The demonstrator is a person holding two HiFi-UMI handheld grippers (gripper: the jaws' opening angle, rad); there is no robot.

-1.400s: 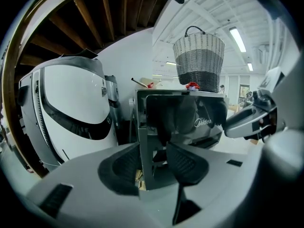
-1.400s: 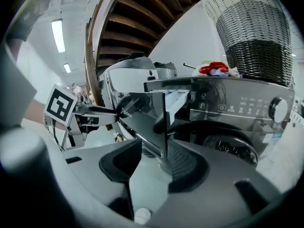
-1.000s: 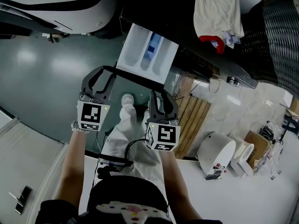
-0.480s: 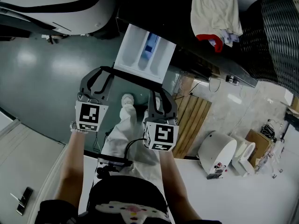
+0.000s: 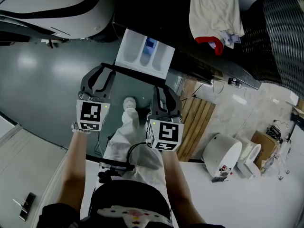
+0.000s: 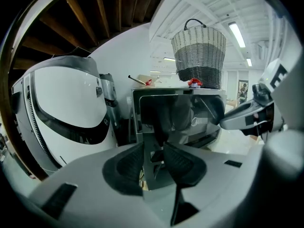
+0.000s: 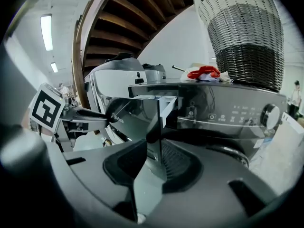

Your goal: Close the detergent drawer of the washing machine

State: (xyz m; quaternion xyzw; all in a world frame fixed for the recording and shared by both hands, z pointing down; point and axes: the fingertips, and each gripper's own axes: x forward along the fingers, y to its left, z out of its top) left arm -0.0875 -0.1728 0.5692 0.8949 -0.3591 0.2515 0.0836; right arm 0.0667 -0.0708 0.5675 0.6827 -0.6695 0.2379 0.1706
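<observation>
- The detergent drawer point(image 5: 142, 56) stands pulled part of the way out of the dark washing machine point(image 7: 228, 113), its white compartments open to the head view, with a blue insert point(image 5: 151, 44) in the middle one.
- The drawer's glossy dark front panel point(image 5: 135, 76) runs across between the two tools.
- The left tool point(image 6: 153, 158) has just been closing; its pads pinch the panel's left end, and the panel fills the gap between them.
- The right tool point(image 7: 154, 163) has also just been closing; its pads pinch the panel's right end, which shows edge-on between them.
- On top of the washing machine lies a white cloth with a red edge point(image 5: 213, 11), and beside it stands a woven basket point(image 7: 242, 37).
- A white machine with a dark band point(image 6: 66, 113) stands to the left of the washer.
- Below the drawer is a grey-green floor point(image 5: 42, 65).
</observation>
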